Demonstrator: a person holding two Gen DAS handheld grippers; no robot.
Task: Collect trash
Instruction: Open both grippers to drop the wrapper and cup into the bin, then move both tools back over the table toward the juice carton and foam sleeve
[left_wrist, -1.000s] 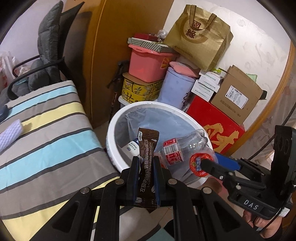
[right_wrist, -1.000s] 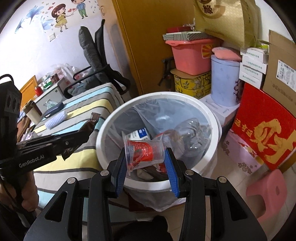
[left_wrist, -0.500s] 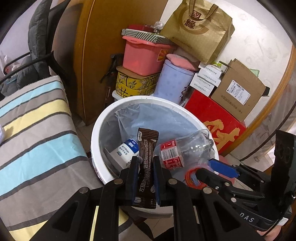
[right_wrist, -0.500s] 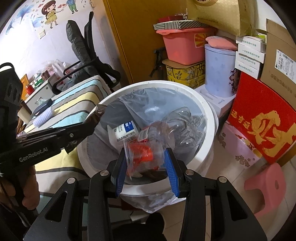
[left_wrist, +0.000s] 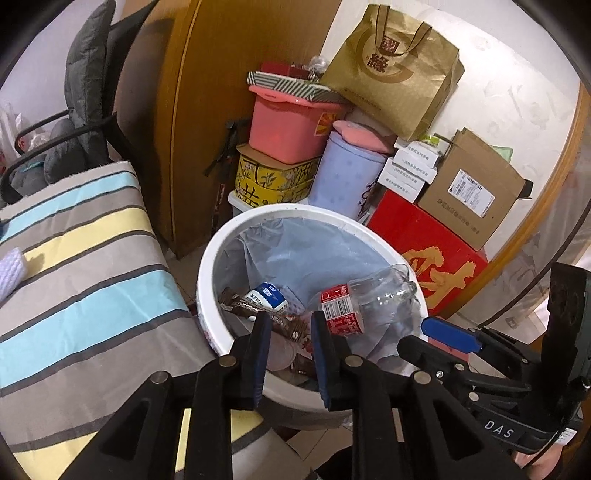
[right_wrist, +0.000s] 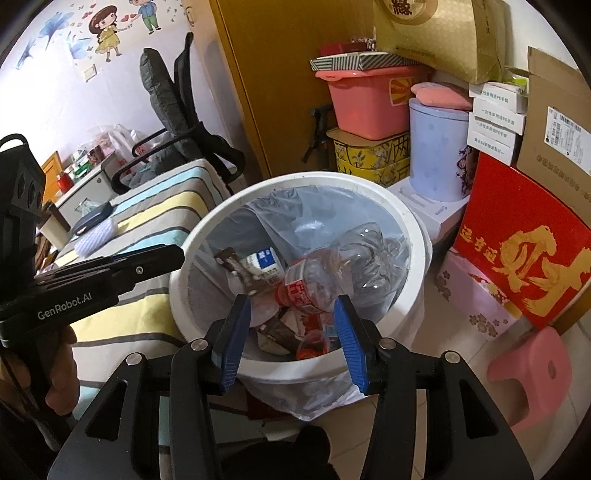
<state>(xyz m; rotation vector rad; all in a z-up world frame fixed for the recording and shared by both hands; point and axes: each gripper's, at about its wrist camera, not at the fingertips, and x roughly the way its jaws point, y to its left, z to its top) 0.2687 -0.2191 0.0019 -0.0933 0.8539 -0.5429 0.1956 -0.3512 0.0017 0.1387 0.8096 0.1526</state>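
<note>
A white bin lined with a grey bag stands on the floor beside the striped bed. Inside lie a brown snack wrapper, a crushed clear bottle with a red label and a small white-and-blue carton. My left gripper hovers over the bin's near rim, its jaws opening with nothing pressed between them. My right gripper is also over the near rim, jaws opening and empty. A clear cup with red print lies in the bin below it.
The striped bed is on the left, with an office chair behind it. Stacked boxes, a pink tub and a red box crowd the wall behind the bin. A pink stool stands on the floor at right.
The left gripper let go of the brown wrapper, which now lies in the bin. The right gripper released the clear cup, which dropped into the bin. Both pairs of jaws stand wider.
</note>
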